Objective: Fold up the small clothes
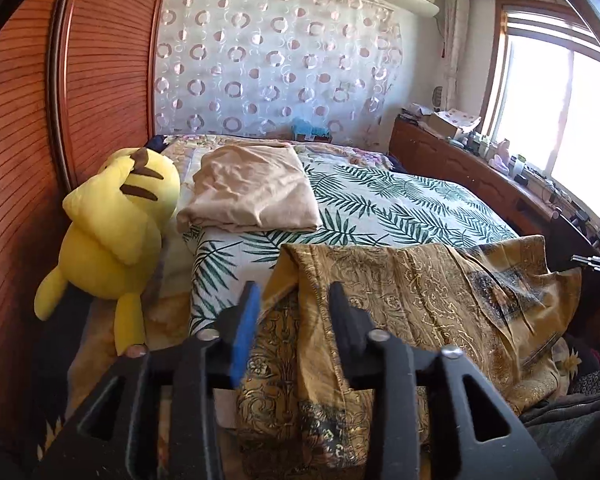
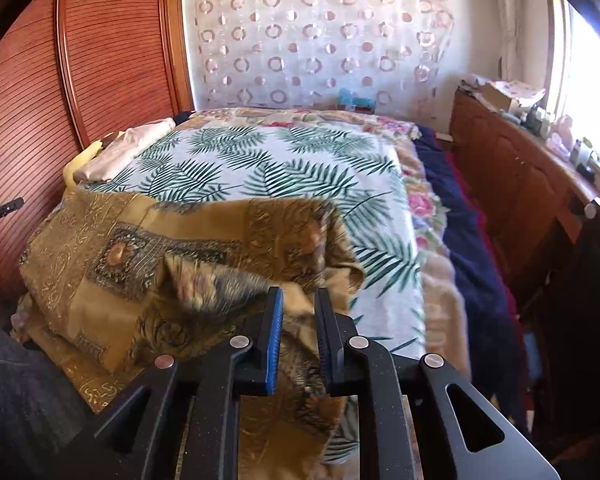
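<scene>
left gripper (image 1: pixel 294 300): jaws apart, gold patterned garment (image 1: pixel 412 300) edge between, not pinched | right gripper (image 2: pixel 298 304): narrowly apart over cloth | garment: lower centre, bed (image 1: pixel 380 208) near edge, long axis left-right | folded beige cloth (image 1: pixel 252 188) upper left | both hands equally near

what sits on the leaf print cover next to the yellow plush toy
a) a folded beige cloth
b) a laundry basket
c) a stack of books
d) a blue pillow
a: a folded beige cloth lies flat on the leaf print cover, right beside the yellow plush toy that lies against the wooden wardrobe.
</scene>
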Demonstrator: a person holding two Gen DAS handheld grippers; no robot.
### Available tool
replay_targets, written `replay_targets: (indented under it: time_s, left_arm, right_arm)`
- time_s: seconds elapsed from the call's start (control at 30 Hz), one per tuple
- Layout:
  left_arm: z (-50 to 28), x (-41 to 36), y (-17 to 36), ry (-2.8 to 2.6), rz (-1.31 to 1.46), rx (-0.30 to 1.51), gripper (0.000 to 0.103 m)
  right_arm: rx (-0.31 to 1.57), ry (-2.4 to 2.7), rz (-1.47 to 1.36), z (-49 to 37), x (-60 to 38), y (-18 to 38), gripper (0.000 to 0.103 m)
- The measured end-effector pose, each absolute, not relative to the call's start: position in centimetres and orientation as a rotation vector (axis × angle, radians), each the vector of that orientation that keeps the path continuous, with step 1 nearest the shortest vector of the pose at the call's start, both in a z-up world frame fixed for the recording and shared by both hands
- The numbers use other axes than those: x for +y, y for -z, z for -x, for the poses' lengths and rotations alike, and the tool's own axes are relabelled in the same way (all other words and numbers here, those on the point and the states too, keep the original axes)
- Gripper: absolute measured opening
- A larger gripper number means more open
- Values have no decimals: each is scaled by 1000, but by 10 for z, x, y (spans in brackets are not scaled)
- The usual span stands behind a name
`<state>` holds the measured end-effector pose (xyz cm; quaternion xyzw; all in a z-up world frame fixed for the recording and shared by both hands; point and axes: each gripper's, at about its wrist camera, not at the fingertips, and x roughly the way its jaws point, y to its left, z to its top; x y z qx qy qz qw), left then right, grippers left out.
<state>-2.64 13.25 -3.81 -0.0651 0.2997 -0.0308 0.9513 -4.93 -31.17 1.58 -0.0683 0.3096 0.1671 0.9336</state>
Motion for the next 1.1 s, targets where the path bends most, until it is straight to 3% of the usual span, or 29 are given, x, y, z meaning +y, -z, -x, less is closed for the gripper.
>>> replay_targets:
  time_s: [0.03,0.13,0.17,0.27,0.37,0.83,1.1]
  left_arm:
    - [25,132,37,62,127,611,44]
    - [20,129,38,54,112,616,75]
    - [20,128,38,61,114,613,77]
    - [12,127,40,64,113,629,79]
    - [3,126,39,39,103,638,79]
    - [-29,113,44,28,58,670,79]
    - [-41,108,54,31,49,696,79]
  right_arm:
    - [624,-326,147,54,-314,-18,25]
    - [596,-295,147,63,-321,-26,40]
    - [590,-292,144,63,-321,-27,44]
    - [579,-278,144,61,-316,-29,53]
    - [581,-291,146,50,-310,-24,55]
    - [652,-288,96,-28,-288,3,57]
    - [678,-282,105,-46,-287,9,76]
